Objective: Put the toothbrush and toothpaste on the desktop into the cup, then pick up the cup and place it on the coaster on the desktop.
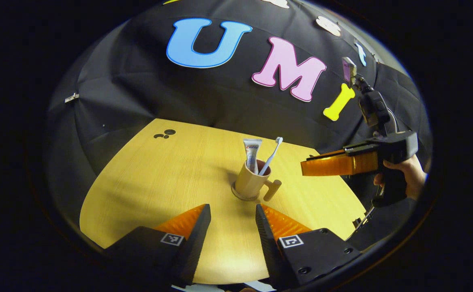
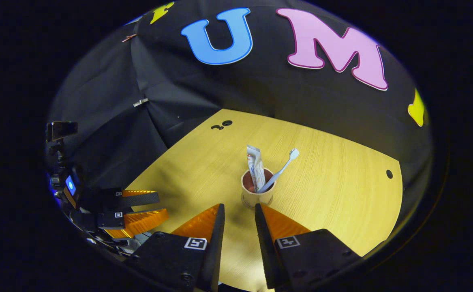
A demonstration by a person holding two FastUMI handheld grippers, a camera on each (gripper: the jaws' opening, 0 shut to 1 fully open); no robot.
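A tan cup (image 1: 250, 182) with a side handle stands upright on a round coaster (image 1: 241, 197) in the middle of the wooden table (image 1: 151, 182). Inside it, a white toothpaste tube (image 1: 252, 154) and a white toothbrush (image 1: 272, 155) stick up. My left gripper (image 1: 232, 215) is open just short of the cup and touches nothing. My right gripper (image 1: 307, 166), held by a hand (image 1: 408, 178), hovers to the cup's right. In the right gripper view the cup (image 2: 256, 195), tube (image 2: 255, 166) and brush (image 2: 281, 169) stand just past my open right gripper (image 2: 239, 213). The left gripper (image 2: 161, 207) shows at lower left.
Small black marks (image 1: 165, 134) lie near the table's far edge, and a dark hole (image 2: 389, 174) sits near its right edge. A device on a stand (image 1: 372, 105) rises behind the right gripper. Black cloth walls surround the table.
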